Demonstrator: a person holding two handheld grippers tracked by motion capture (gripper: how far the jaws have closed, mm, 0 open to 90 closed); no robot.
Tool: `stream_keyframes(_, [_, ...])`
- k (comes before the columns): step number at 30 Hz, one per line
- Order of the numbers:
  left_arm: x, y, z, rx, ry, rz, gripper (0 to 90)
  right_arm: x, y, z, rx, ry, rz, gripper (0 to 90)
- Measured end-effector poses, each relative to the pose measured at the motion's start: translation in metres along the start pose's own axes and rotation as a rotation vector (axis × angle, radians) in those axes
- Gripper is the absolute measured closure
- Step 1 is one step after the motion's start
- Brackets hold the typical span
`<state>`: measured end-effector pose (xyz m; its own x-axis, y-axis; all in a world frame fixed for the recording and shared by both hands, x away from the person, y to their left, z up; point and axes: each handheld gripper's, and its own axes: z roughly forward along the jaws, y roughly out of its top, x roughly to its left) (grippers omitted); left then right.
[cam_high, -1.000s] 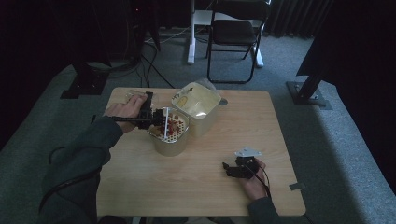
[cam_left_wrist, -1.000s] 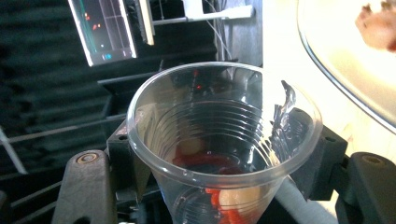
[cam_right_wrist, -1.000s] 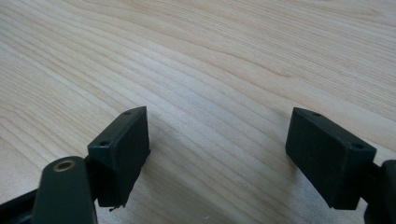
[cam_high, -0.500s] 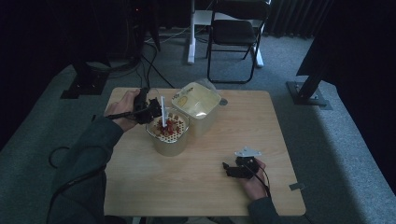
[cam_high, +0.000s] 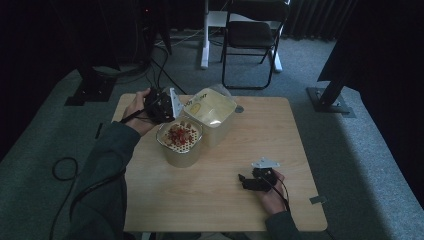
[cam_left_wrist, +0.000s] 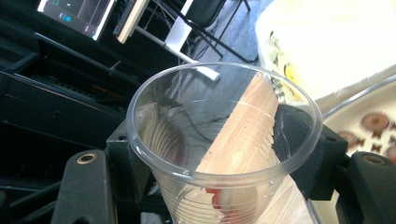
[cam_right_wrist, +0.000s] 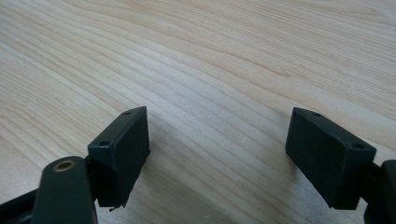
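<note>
A person's left hand holds my left gripper (cam_high: 160, 105) at the table's far left, just behind a cream perforated bowl (cam_high: 180, 145) that holds red and brown pieces. Its jaws are shut on a clear plastic cup (cam_left_wrist: 219, 140); the cup's mouth faces the camera and a few red bits (cam_left_wrist: 215, 197) lie at its bottom. The bowl's rim (cam_left_wrist: 359, 100) and some brown pieces show to the right of the cup. My right gripper (cam_high: 250, 181) rests near the table's front right, and its jaws (cam_right_wrist: 217, 149) stand open over bare wood.
A clear tub with a pale yellow bag or lid (cam_high: 212, 111) stands against the bowl's far right side. The wooden table (cam_high: 280, 135) sits on grey carpet. A black chair (cam_high: 252, 37), stands and cables lie beyond the far edge.
The left gripper has drawn the cup back from over the bowl toward the table's far left edge. The bowl now shows red pieces on top. The right gripper has stayed still.
</note>
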<state>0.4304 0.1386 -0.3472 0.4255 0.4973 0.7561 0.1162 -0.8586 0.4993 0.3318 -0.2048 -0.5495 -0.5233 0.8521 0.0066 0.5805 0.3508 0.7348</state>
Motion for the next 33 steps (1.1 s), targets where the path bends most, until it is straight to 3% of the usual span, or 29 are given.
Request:
stream_keyframes(12, [0.016,0.013,0.012,-0.069,-0.084,-0.174,32.3,0.000,0.000,0.000,-0.001,0.000,-0.002,21.1])
stream_keyframes(14, [0.017,0.014,0.012,-0.073,-0.090,-0.187,32.3,0.000,0.000,0.000,-0.001,0.000,-0.001,21.1])
stream_keyframes(16, [0.021,0.017,0.015,-0.089,-0.109,-0.232,32.1,0.000,0.000,0.000,-0.001,0.000,-0.002,21.1])
stream_keyframes(33, [0.020,0.046,0.036,-0.158,-0.168,-0.341,31.7,0.000,-0.001,-0.001,-0.002,0.000,-0.004,21.1])
